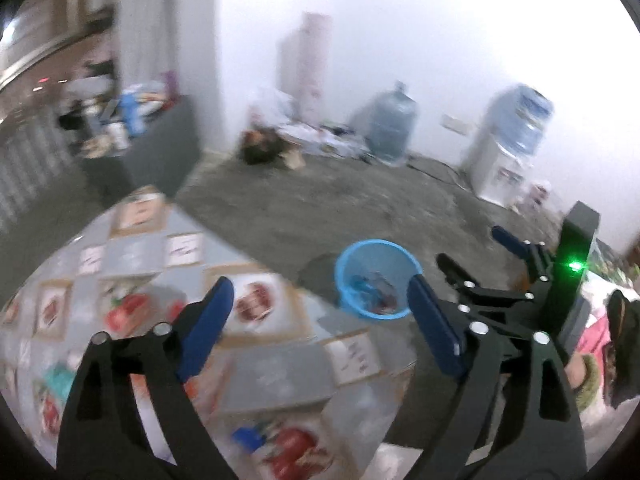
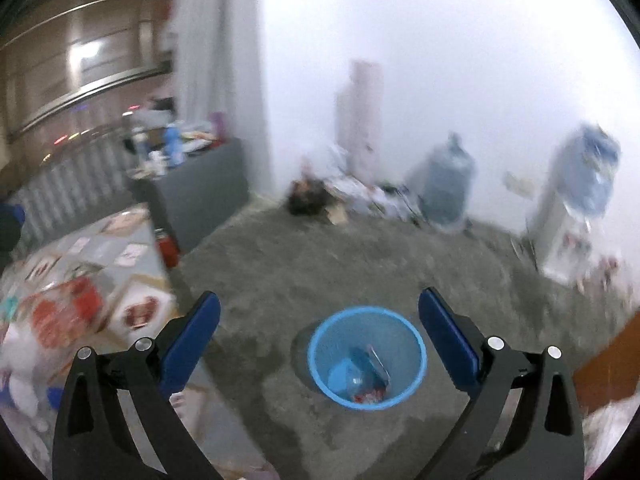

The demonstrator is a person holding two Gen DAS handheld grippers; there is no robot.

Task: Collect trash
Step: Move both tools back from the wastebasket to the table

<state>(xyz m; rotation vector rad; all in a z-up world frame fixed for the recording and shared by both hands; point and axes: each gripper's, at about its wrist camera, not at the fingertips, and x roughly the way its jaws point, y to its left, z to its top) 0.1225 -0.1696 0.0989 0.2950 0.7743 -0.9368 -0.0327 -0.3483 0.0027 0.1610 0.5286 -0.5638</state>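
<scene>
fingers: black angular linkage arms on the left gripper (image 1: 320, 320) and right gripper (image 2: 320, 340)
pads: flat dark-blue strips (image 2: 448, 344)
fasteners: round silver pins (image 1: 478, 327) at each joint
light: green LED (image 1: 575, 266), right edge of the left view

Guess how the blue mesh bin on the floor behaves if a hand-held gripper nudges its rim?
The blue mesh bin looks like thin plastic, holding only a few scraps, so probably light and apt to slide. It narrows toward its base, so a rim push may tip it. The rim likely flexes.
</scene>
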